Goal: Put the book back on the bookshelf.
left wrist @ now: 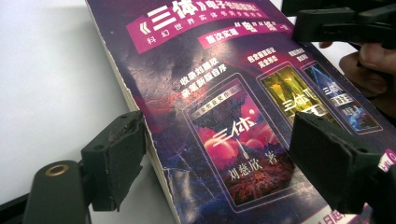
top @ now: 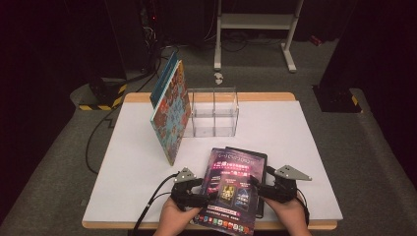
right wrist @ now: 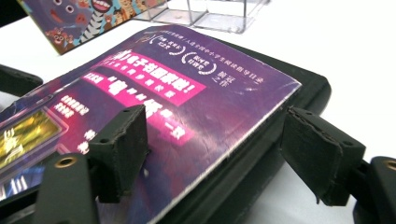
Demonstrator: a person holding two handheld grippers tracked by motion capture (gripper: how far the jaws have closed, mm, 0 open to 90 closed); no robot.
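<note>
High view: purple book (top: 231,189) lying flat on the white table (top: 295,147), between the left gripper (top: 196,192) and the right gripper (top: 259,191), one at each long edge. Cover glossy, dark violet with a magenta banner and small framed pictures. Long axis running away from the grippers, the far end tipped slightly to the left. Beneath it, toward the right gripper, a black tablet-like slab (top: 259,162) showing past the far and right edges. Well beyond both grippers, a patterned picture book (top: 171,110) leaning upright beside a clear plastic box (top: 214,112).

Left gripper view: left gripper (left wrist: 219,158) with jaws apart, one off the book's worn page edge over the table, the other above the cover; no clamping seen. Purple book (left wrist: 224,93) slanting away between the jaws, white and yellow print, cracked laminate near the spine edge.

Right gripper view: right gripper (right wrist: 219,156) with jaws apart, straddling the book's corner edge and the slab (right wrist: 275,140) beneath; near jaw over the cover, far jaw over the table. Purple book (right wrist: 187,98) extending ahead and leftward.
</note>
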